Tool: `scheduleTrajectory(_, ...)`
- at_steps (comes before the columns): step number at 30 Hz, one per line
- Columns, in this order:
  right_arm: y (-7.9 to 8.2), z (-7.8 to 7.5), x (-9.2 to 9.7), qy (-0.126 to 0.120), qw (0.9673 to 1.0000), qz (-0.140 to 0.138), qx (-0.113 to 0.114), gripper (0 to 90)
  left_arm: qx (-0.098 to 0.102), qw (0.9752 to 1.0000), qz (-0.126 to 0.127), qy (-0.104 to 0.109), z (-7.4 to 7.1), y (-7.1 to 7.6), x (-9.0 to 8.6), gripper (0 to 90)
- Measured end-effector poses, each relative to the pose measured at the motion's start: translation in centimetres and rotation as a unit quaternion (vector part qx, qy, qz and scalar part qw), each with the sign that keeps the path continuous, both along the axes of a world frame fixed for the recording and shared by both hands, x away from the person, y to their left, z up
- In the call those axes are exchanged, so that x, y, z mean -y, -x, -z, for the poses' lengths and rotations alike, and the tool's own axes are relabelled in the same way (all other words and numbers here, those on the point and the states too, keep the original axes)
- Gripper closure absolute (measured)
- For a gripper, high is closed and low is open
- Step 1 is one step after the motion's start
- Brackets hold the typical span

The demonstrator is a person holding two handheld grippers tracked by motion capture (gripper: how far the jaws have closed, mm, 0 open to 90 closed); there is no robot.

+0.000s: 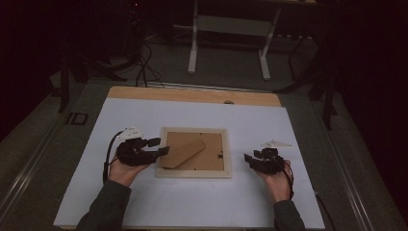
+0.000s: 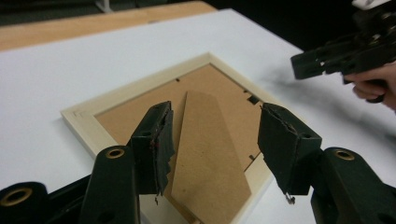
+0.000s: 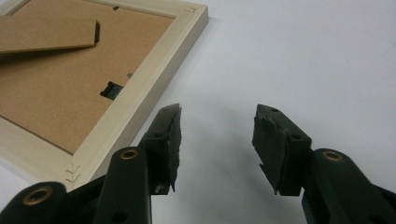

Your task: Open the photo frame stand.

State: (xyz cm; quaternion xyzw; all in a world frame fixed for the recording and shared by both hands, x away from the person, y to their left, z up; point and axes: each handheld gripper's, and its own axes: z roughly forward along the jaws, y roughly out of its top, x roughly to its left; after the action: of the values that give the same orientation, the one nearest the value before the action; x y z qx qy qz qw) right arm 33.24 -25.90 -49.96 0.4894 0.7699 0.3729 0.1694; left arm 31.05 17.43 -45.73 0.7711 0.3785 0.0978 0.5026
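A pale wooden picture frame (image 1: 193, 173) lies face down on the white sheet, its brown backing up. A cardboard stand flap (image 1: 185, 153) lies slantwise across the backing. My left gripper (image 1: 159, 147) is at the frame's left edge, jaws open. In the left gripper view the stand flap (image 2: 205, 140) runs between the open jaws of that gripper (image 2: 215, 135) without the pads touching it. My right gripper (image 1: 248, 159) rests to the right of the frame, open and with nothing in it. In the right gripper view its jaws (image 3: 217, 135) hover over bare white sheet beside the frame's corner (image 3: 154, 70).
The white sheet (image 1: 192, 207) covers a wooden table whose bare strip (image 1: 192, 95) shows at the far edge. Beyond it stand the white legs of another table (image 1: 193, 53), and cables (image 1: 144, 67) lie on the dark floor. The right gripper (image 2: 327, 60) appears at the upper right of the left gripper view.
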Motion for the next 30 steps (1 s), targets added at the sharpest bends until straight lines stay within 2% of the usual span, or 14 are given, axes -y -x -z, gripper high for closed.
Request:
scheduleTrajectory(2,0.0,0.0,0.0,0.000,1.0000,0.000,0.000,50.9,-0.001,0.9999,0.003,-0.012,0.3,-0.4,0.4,45.3)
scheduleTrajectory(5,0.0,0.0,0.0,0.000,1.0000,-0.001,-0.001,50.7,-0.008,0.9998,0.013,-0.012,0.4,-1.1,0.8,44.2)
scheduleTrajectory(14,-0.1,0.4,-0.3,0.004,1.0000,-0.005,-0.006,50.7,-0.031,0.9984,0.030,-0.036,0.4,-3.0,2.2,45.5)
scheduleTrajectory(18,0.0,0.2,-0.2,0.002,1.0000,-0.006,-0.005,50.5,-0.040,0.9964,0.034,-0.066,0.7,-3.7,3.3,45.5)
scheduleTrajectory(20,0.0,0.2,-0.2,0.002,1.0000,-0.007,-0.004,50.3,-0.042,0.9960,0.037,-0.070,0.7,-3.9,3.5,45.1)
scheduleTrajectory(21,0.0,0.1,-0.2,0.002,1.0000,-0.007,-0.003,50.3,-0.050,0.9942,0.048,-0.083,0.9,-4.3,4.0,45.1)
scheduleTrajectory(28,-0.1,0.3,-0.3,0.004,0.9999,-0.012,-0.006,50.0,-0.073,0.9897,0.053,-0.111,1.4,-5.5,5.0,44.0)
scheduleTrajectory(30,-0.1,0.3,-0.3,0.002,0.9999,-0.012,-0.007,50.0,-0.081,0.9873,0.057,-0.124,1.6,-5.7,5.4,41.1)
